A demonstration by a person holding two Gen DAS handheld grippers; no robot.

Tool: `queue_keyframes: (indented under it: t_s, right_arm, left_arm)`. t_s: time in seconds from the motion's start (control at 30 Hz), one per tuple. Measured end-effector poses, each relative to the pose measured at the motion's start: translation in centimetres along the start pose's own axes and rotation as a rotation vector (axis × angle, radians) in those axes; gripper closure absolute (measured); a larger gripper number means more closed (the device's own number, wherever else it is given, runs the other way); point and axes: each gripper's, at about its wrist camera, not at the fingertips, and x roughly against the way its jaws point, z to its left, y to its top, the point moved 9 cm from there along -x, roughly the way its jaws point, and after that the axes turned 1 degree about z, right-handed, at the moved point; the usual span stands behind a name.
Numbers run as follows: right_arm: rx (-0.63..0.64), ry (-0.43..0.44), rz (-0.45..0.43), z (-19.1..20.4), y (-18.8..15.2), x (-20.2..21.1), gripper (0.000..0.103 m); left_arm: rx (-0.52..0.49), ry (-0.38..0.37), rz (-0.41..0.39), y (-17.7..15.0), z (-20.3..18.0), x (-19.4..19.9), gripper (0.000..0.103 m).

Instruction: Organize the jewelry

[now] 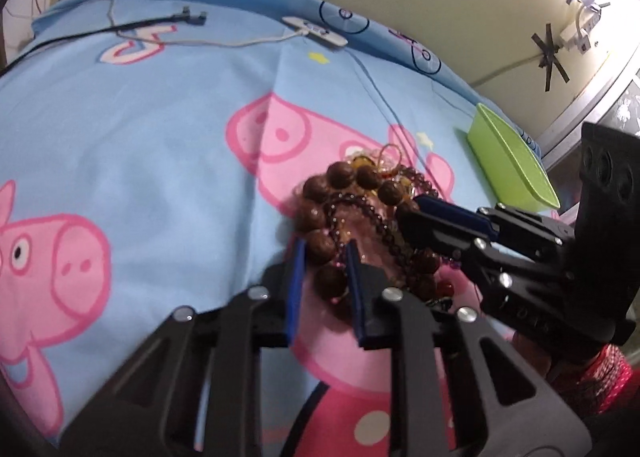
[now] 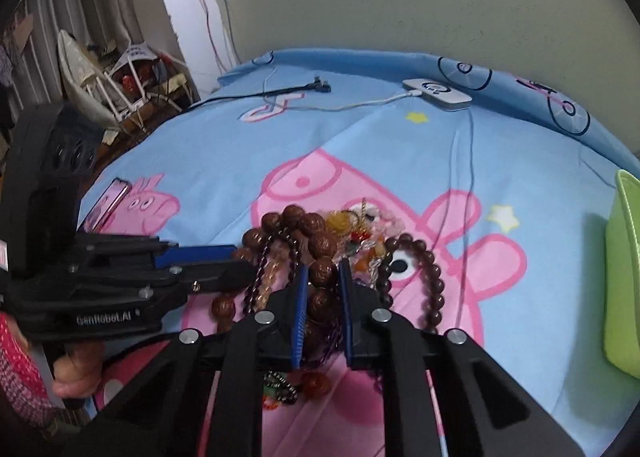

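Note:
A heap of bead bracelets lies on the blue cartoon bedsheet (image 1: 140, 117). A big brown bead bracelet (image 1: 320, 213) is on top, with dark purple bead strings (image 1: 360, 211) and amber pieces tangled in it. My left gripper (image 1: 322, 257) is shut on the brown bracelet's near beads. My right gripper (image 2: 323, 273) is shut on the same big brown bead bracelet (image 2: 316, 225) from the other side; it also shows in the left wrist view (image 1: 412, 213). A smaller dark bead bracelet (image 2: 428, 277) lies to the right of the heap.
A lime green plastic bin (image 1: 508, 165) stands at the right edge of the bed, also in the right wrist view (image 2: 624, 277). A white device with cable (image 2: 436, 95), a black cable (image 2: 296, 89) and a phone (image 2: 106, 203) lie on the sheet. A wall is behind.

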Motion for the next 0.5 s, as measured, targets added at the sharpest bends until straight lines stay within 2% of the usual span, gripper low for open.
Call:
queue_keyframes:
  t_s: [0.03, 0.13, 0.23, 0.3, 0.43, 0.5]
  right_arm:
    - [-0.015, 0.018, -0.011, 0.1, 0.1, 0.4, 0.103]
    - [-0.041, 0.069, -0.070, 0.6, 0.6, 2.5, 0.103]
    - [-0.051, 0.106, -0.152, 1.0, 1.2, 5.2, 0.103]
    - [-0.088, 0.126, -0.194, 0.4, 1.6, 6.6, 0.103]
    - [-0.175, 0.101, -0.252, -3.5, 1.2, 8.9, 0.103]
    - [-0.220, 0.068, -0.279, -6.1, 0.6, 10.6, 0.103]
  left_arm:
    - [0.006, -0.018, -0.007, 0.2, 0.7, 0.8, 0.090]
    - [0.030, -0.067, -0.058, 0.4, -0.3, 2.9, 0.090]
    - [-0.010, -0.087, -0.119, 1.2, -2.8, 5.1, 0.090]
    - [-0.042, -0.113, -0.127, 2.8, -3.7, 5.9, 0.090]
    - [-0.098, -0.127, -0.111, 4.3, -7.4, 4.3, 0.090]
    - [-0.146, -0.151, -0.101, 5.3, -10.6, 2.9, 0.090]
